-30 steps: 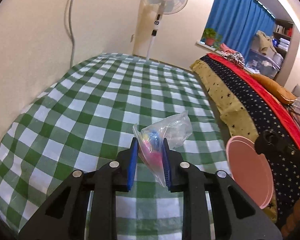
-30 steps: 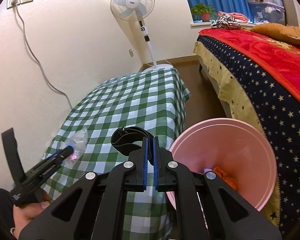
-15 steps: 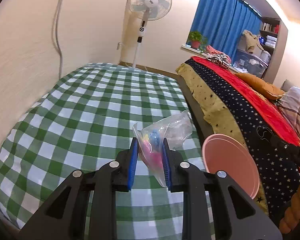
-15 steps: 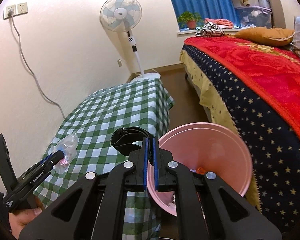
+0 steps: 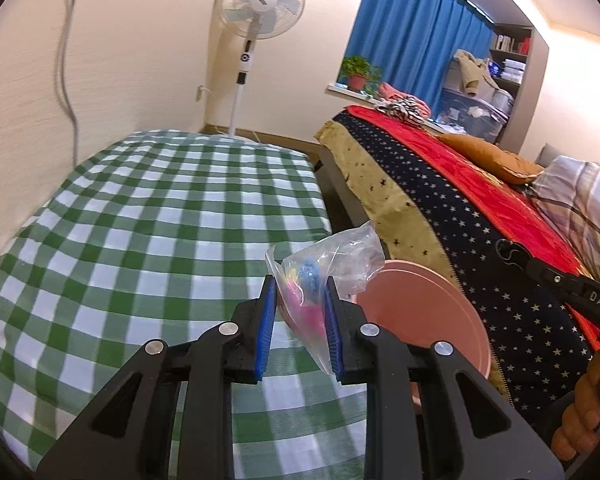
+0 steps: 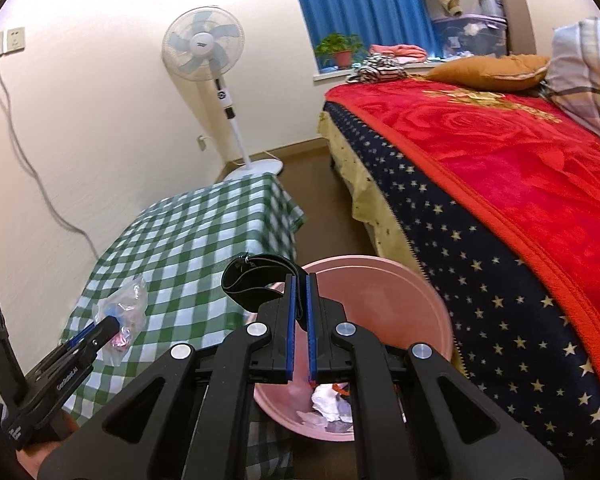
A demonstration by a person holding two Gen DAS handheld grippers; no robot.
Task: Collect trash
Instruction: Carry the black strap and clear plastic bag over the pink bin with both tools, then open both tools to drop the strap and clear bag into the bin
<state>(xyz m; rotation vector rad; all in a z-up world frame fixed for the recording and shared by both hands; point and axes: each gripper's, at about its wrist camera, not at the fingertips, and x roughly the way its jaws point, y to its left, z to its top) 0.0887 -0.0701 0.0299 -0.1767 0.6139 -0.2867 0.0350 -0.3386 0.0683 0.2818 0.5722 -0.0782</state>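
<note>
The left gripper point(image 5: 298, 322) sits low in the centre of its own view, its ribbed blue pads point(image 5: 266, 328) pinching a crinkled clear plastic bag point(image 5: 328, 268) with pink and blue bits showing through the film; the bag's loose, puckered top flares up and to the right above the black jaws. Beneath it lies a soft green-and-white checked cloth point(image 5: 152, 220) draped over a low table, filling the left and middle of the frame. Just right of the bag, partly behind it, is the round smooth rim of a pink plastic bin point(image 5: 428, 312). At the lower right edge of that view a hand point(image 5: 588, 404) grips the black handle of the other tool. In the right wrist view, the right gripper point(image 6: 300, 320) is at lower centre, its blue pads pressed nearly together on a loop of flat black strap point(image 6: 256, 284) that curls up and left from the jaws. The pink bin point(image 6: 380, 304) stands directly behind it, wide-mouthed, with crumpled white paper and scraps point(image 6: 328, 400) at the bottom. The bag point(image 6: 124, 312) shows again at the left of that view, held over the checked cloth point(image 6: 204, 240) by the left tool. A bed with a plush red rose blanket point(image 6: 520, 152) and a star-dotted navy border fills the right side; a white pedestal fan point(image 6: 204, 44) stands against the cream wall, upper middle.
</note>
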